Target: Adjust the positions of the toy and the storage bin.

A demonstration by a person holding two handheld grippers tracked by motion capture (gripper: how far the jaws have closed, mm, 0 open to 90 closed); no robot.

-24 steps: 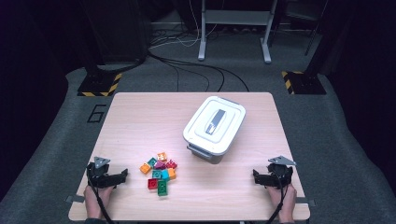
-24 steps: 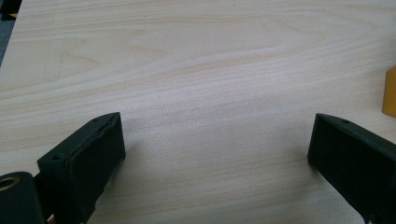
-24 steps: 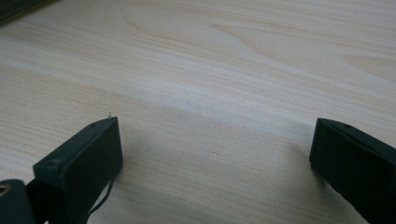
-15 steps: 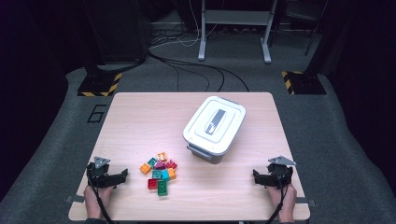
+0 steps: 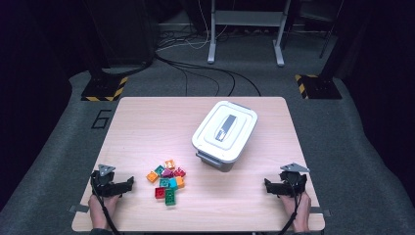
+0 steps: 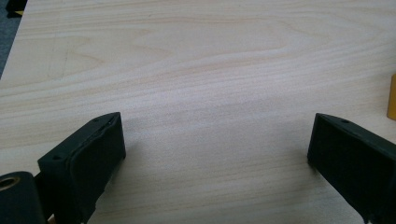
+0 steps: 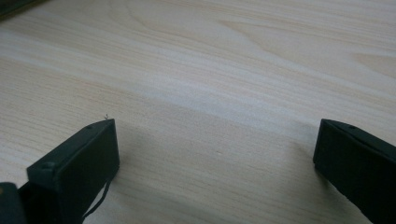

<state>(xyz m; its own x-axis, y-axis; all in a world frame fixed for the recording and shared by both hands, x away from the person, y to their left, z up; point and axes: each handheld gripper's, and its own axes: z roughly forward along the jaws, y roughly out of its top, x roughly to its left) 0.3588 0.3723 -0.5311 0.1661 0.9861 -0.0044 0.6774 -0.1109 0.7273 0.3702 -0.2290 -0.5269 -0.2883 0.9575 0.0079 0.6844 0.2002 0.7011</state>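
Note:
A cluster of several small coloured blocks [image 5: 167, 181] lies on the wooden table [image 5: 147, 127] near its front, left of centre. A white lidded bin [image 5: 224, 133] stands right of centre. My left gripper [image 5: 128, 183] rests on the table at the front left, a short way left of the blocks, with its jaws wide apart and nothing between them [image 6: 215, 140]. An orange block edge [image 6: 391, 97] peeks in at the right of the left gripper view. My right gripper [image 5: 267, 185] rests at the front right, open over bare wood [image 7: 215, 144].
The table's edges drop to grey carpet all round. Yellow-and-black striped bases [image 5: 102, 89] and cables [image 5: 195, 68] lie on the floor beyond the far edge. A metal frame stand [image 5: 244, 29] is at the back.

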